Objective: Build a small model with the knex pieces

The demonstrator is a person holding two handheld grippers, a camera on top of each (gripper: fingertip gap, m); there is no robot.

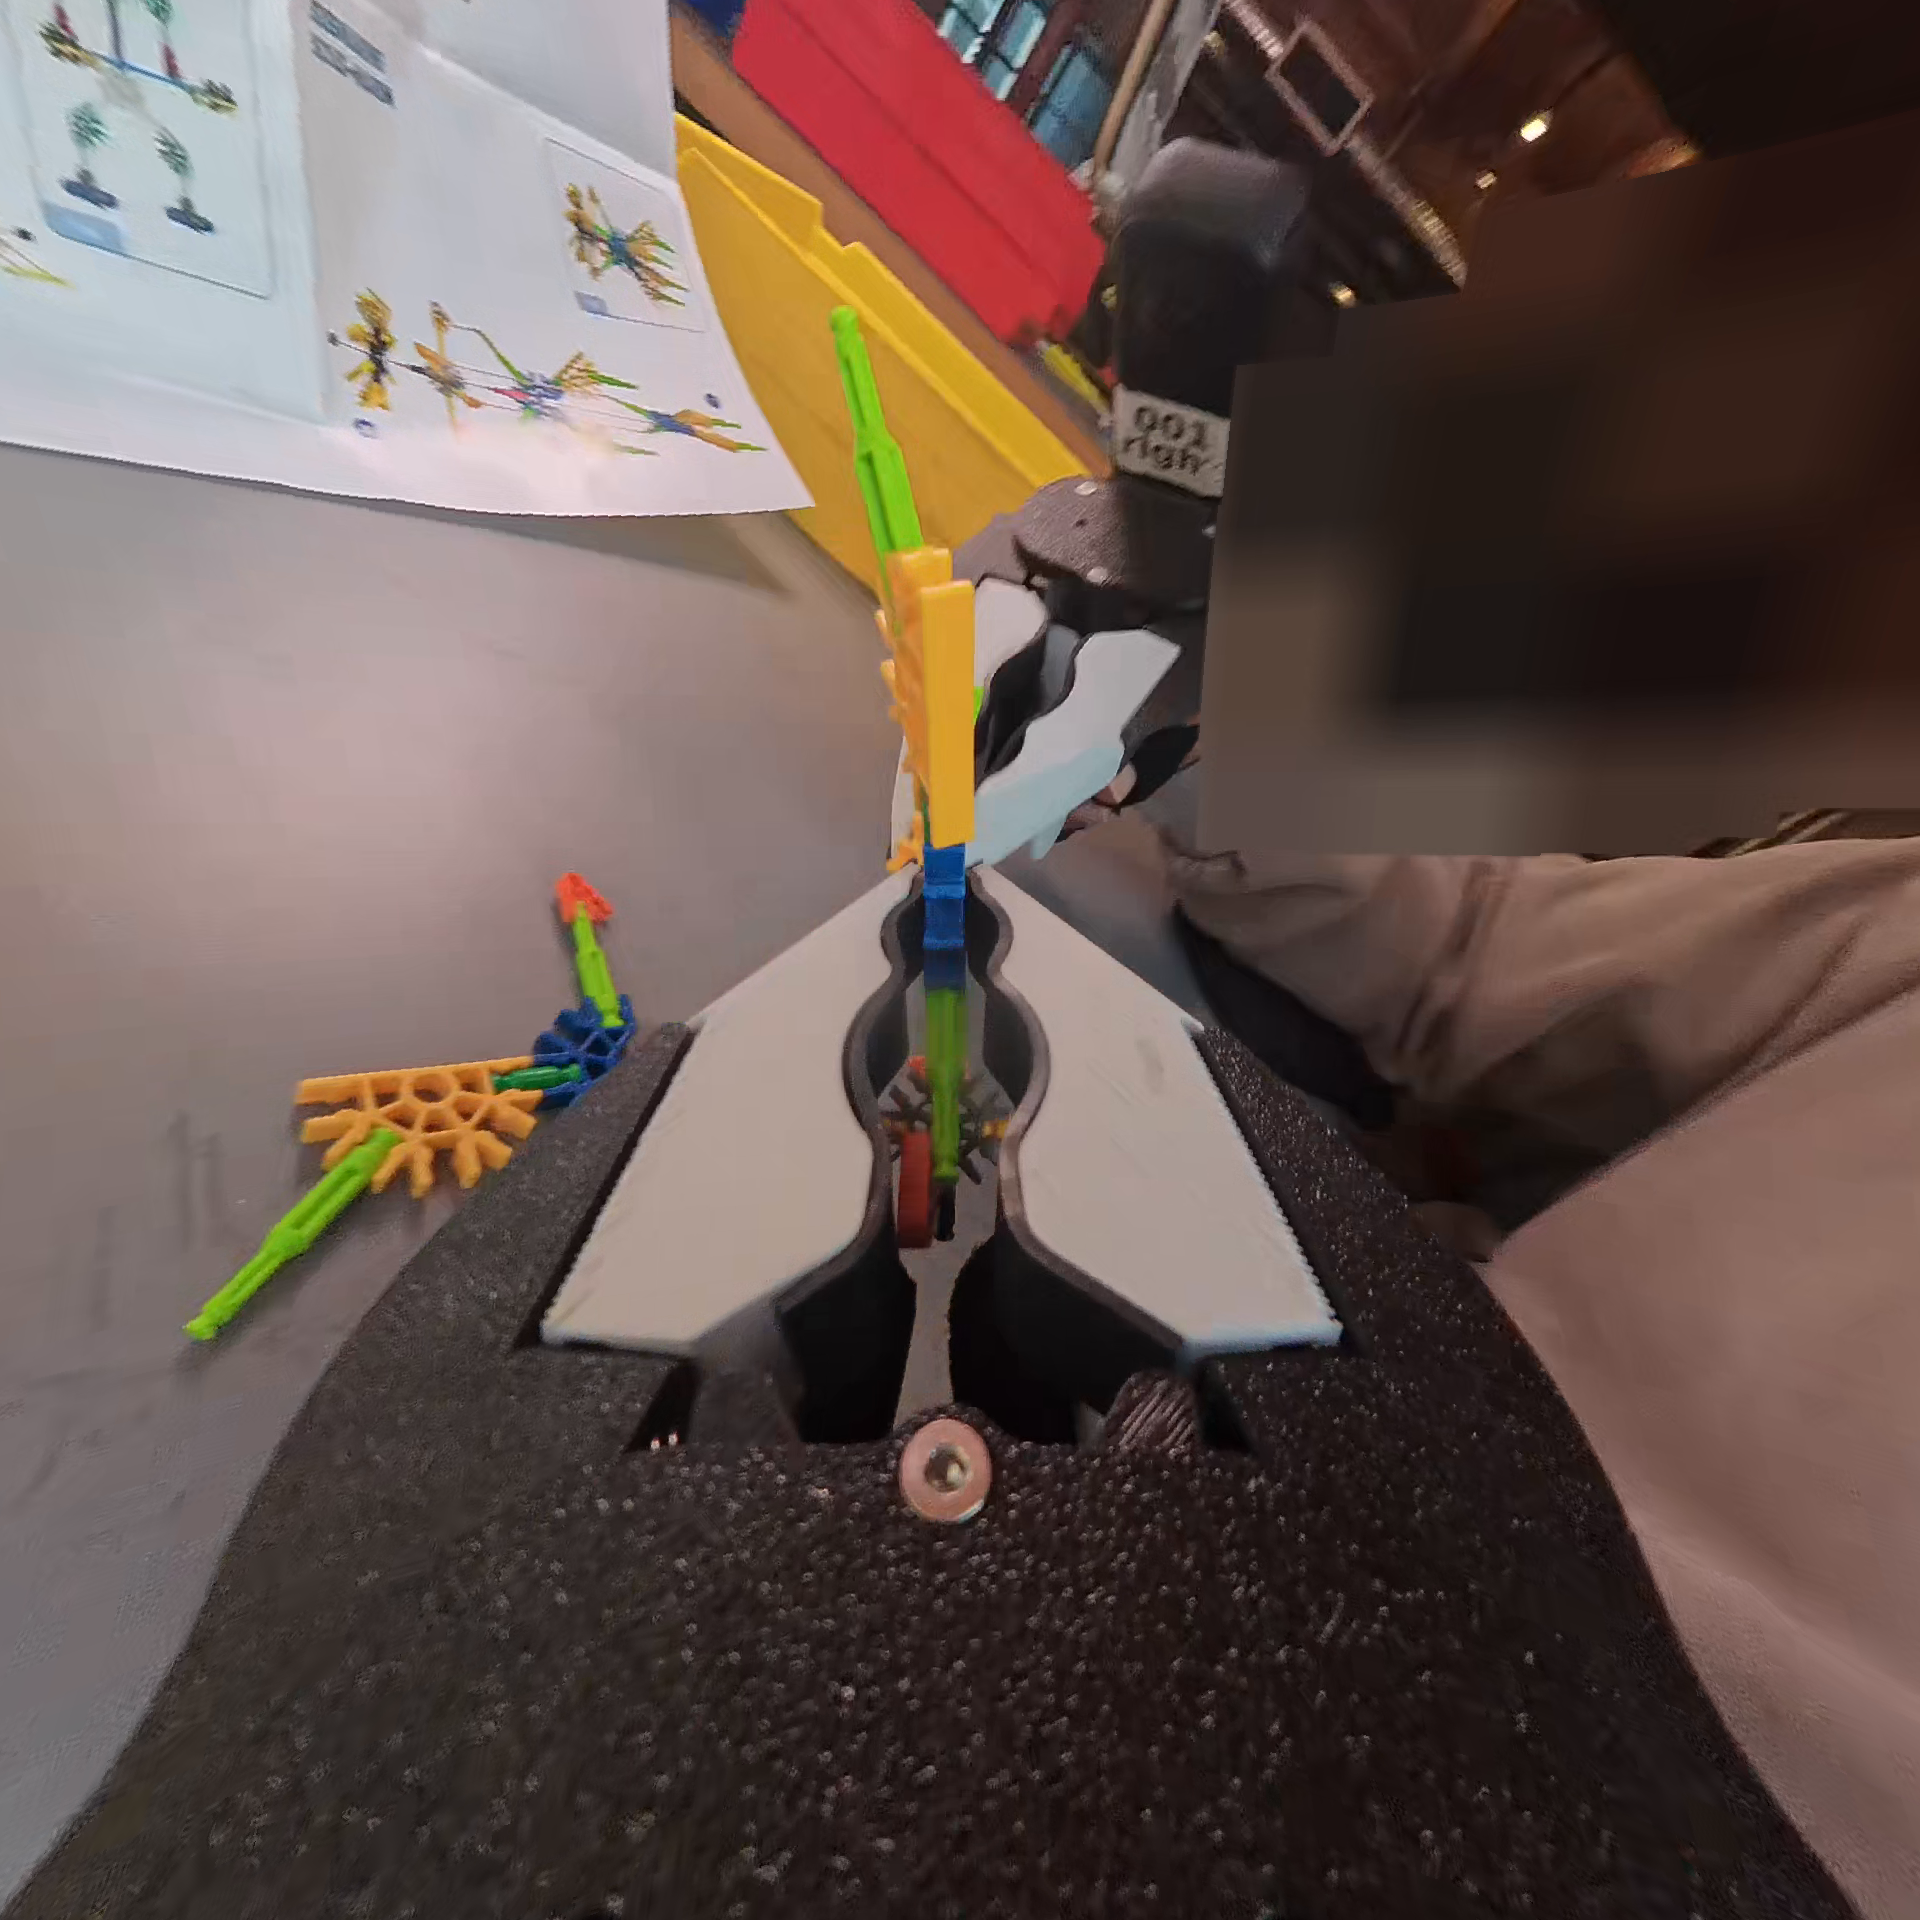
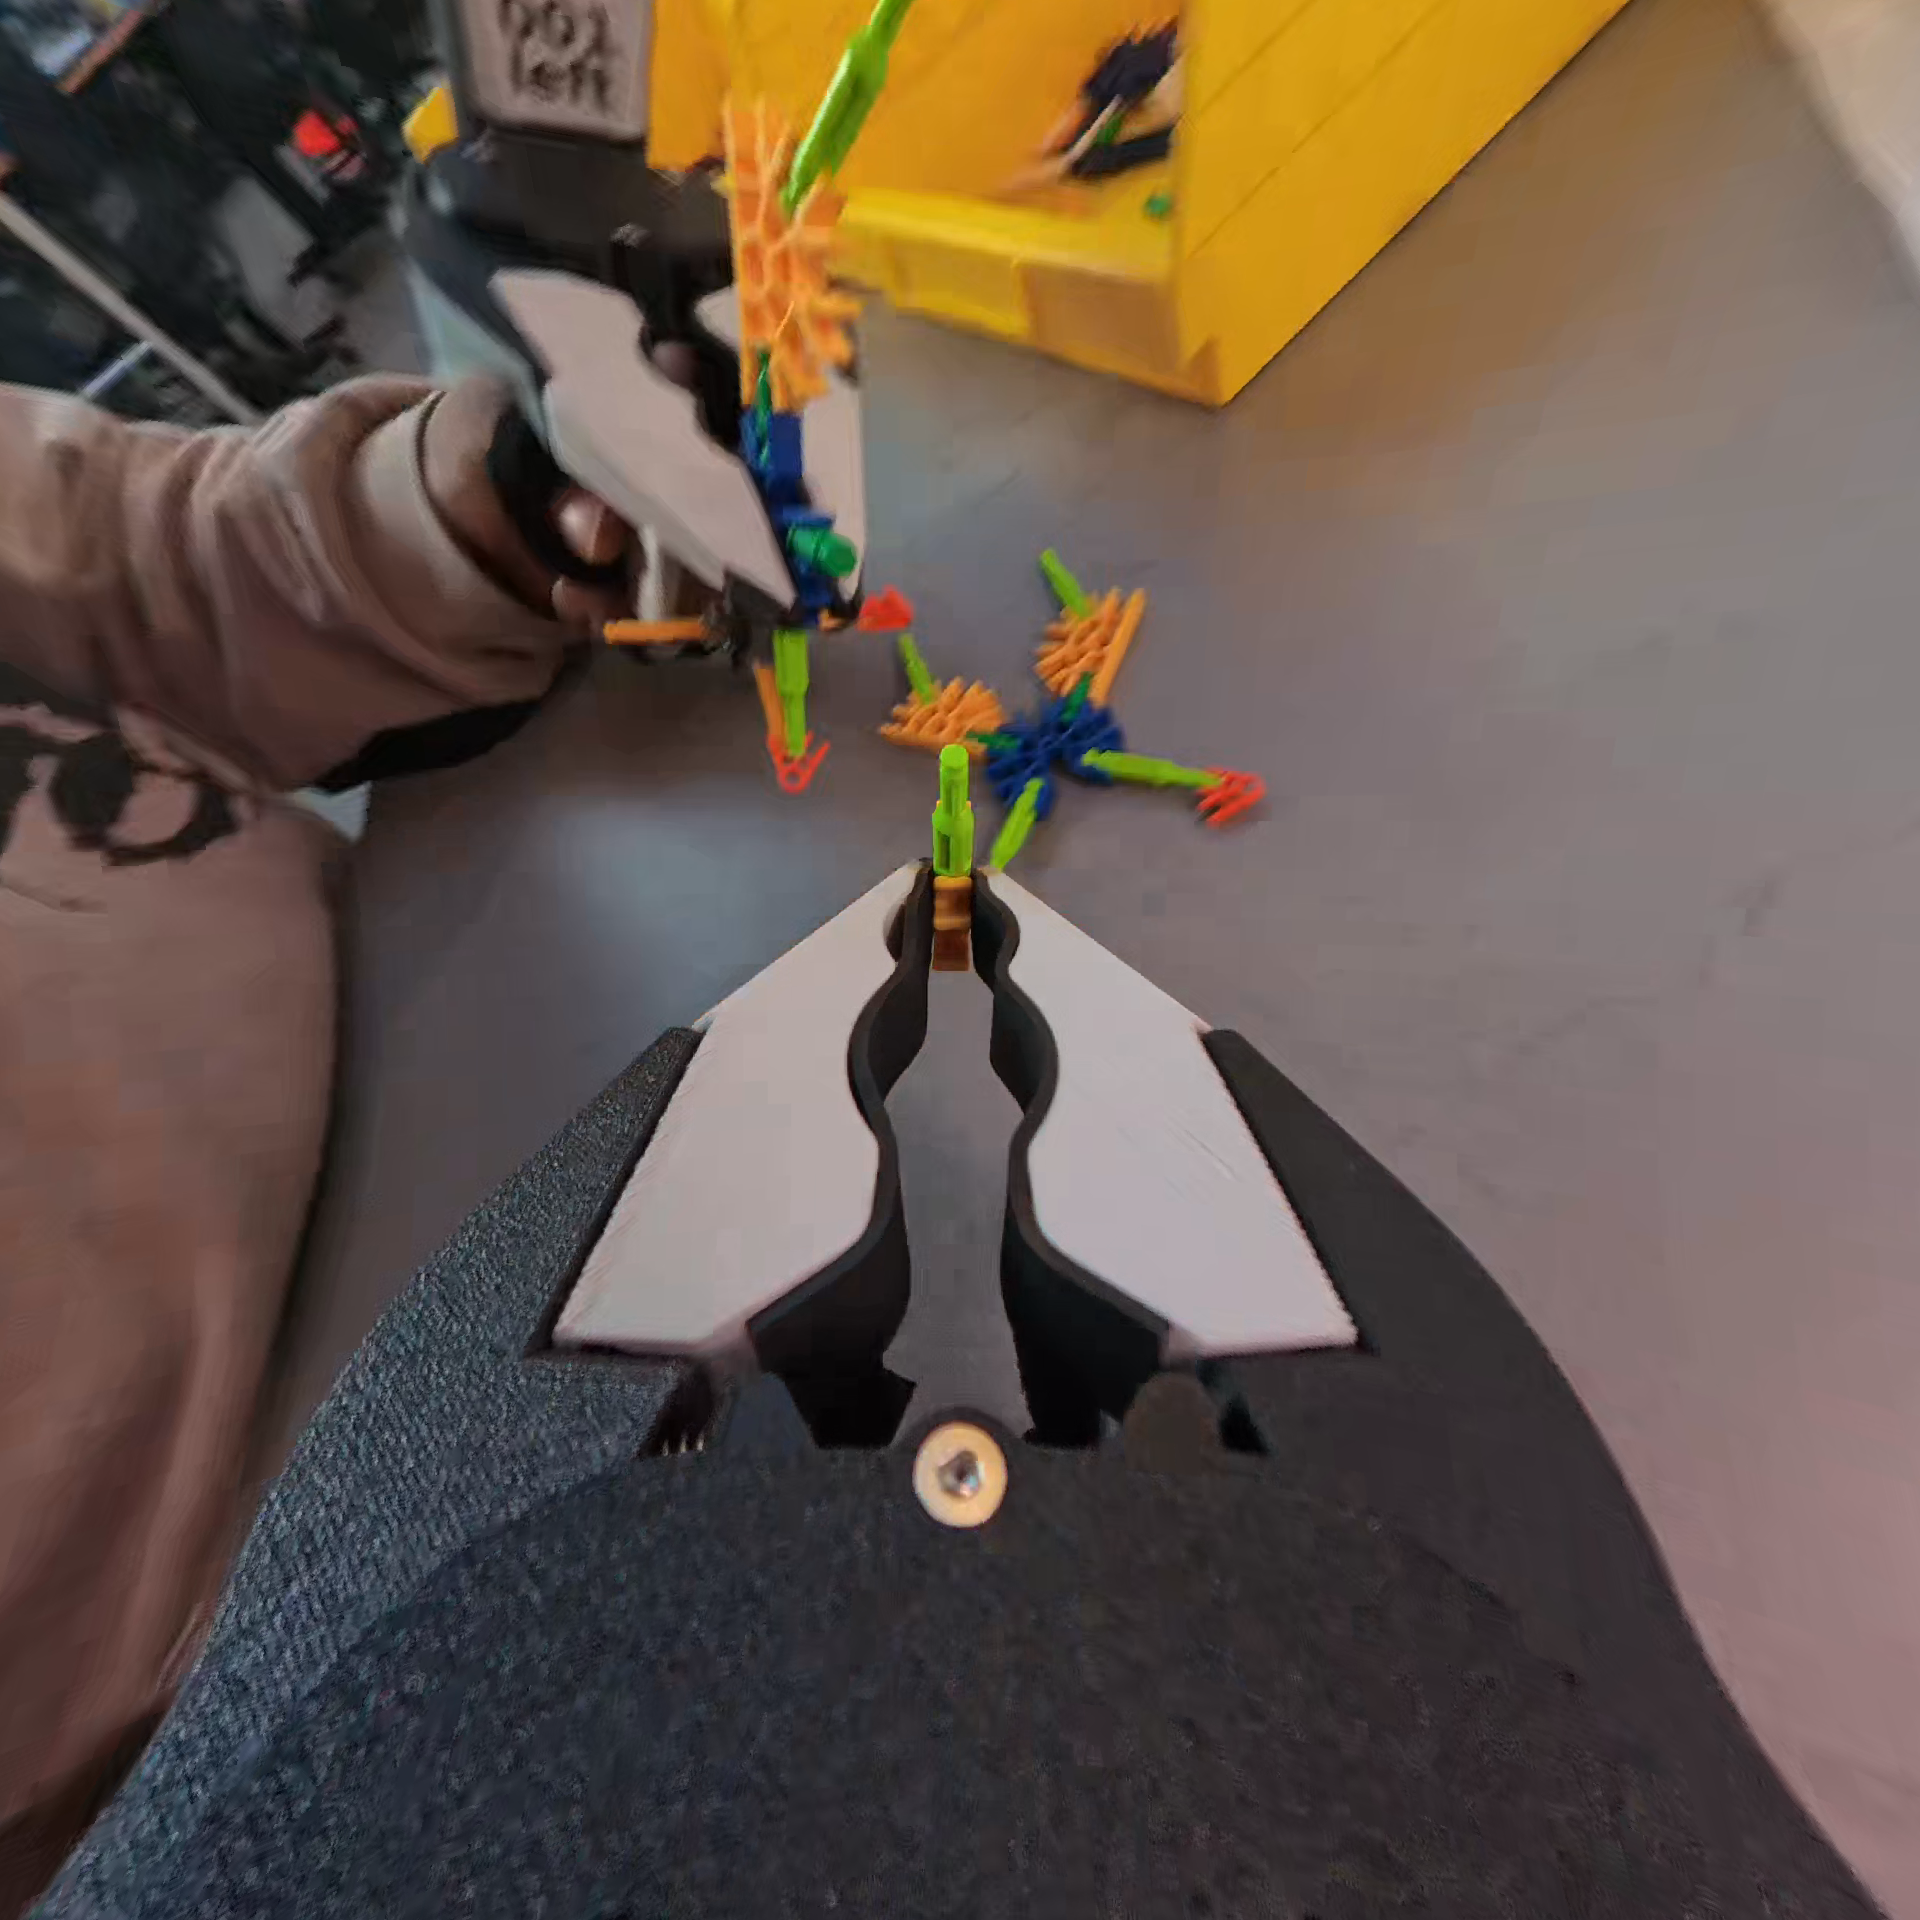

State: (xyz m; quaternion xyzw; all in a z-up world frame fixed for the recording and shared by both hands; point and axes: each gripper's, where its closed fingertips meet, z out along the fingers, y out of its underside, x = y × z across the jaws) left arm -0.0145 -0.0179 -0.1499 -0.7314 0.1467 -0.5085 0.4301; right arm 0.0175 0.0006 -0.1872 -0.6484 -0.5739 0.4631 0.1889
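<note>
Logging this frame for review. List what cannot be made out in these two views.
- Left wrist view: a mosaic patch hides the area behind the right gripper; what that gripper holds cannot be seen here.
- Left wrist view: the sheet is cut off by the top and left edges, drawings blurred.
- Right wrist view: the bin is cut off at the top; the parts inside are blurred.
- Right wrist view: the left gripper and its assembly are motion-blurred.

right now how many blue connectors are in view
2: one blue connector clamped in the left claw, another lying on the grey table amid loose pieces. Dark bits in the yellow bin are too blurred to tell.
</note>
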